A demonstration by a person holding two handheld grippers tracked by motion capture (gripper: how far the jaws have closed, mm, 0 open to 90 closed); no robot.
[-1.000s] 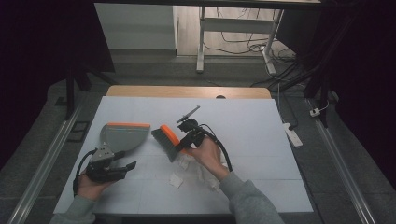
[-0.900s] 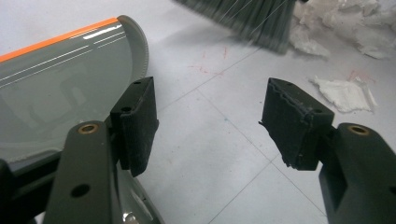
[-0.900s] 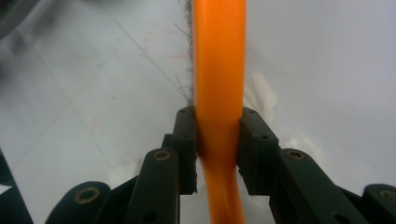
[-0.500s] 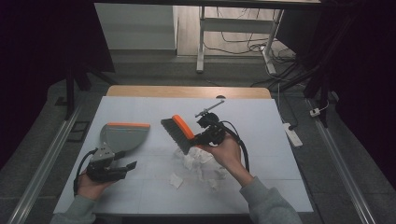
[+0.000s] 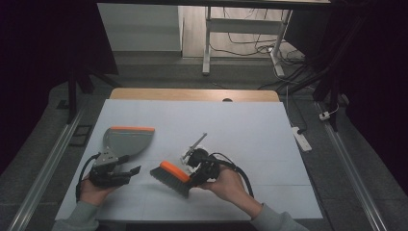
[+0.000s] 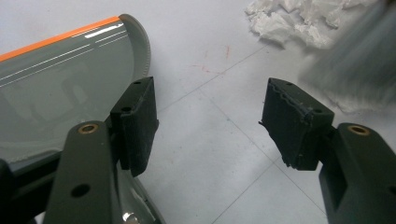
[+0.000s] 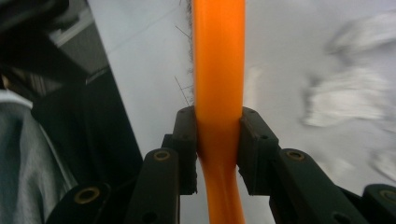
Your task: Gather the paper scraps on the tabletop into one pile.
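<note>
Brush with the orange back lies low over the white table, near its front edge and between the two hands, bristles pointing down and toward the person. The right gripper has its jaws clamped tight on the brush's orange handle, which runs straight up between the pads in the right gripper view; in the high view this gripper sits just right of the brush head. Crumpled white paper scraps lie on the table close by the bristles, blurred grey at the right in the left gripper view.

Left of the brush, a little apart, rests the grey dustpan, its orange lip facing the far side of the table. The left gripper holds the dustpan at its handle end; whether the pads press on it I cannot tell, since in the left gripper view the jaws stand well apart with bare table between them and the pan beside the left jaw.

Beyond brush and pan the tabletop lies open up to the wooden far edge, and open also toward the right edge.
</note>
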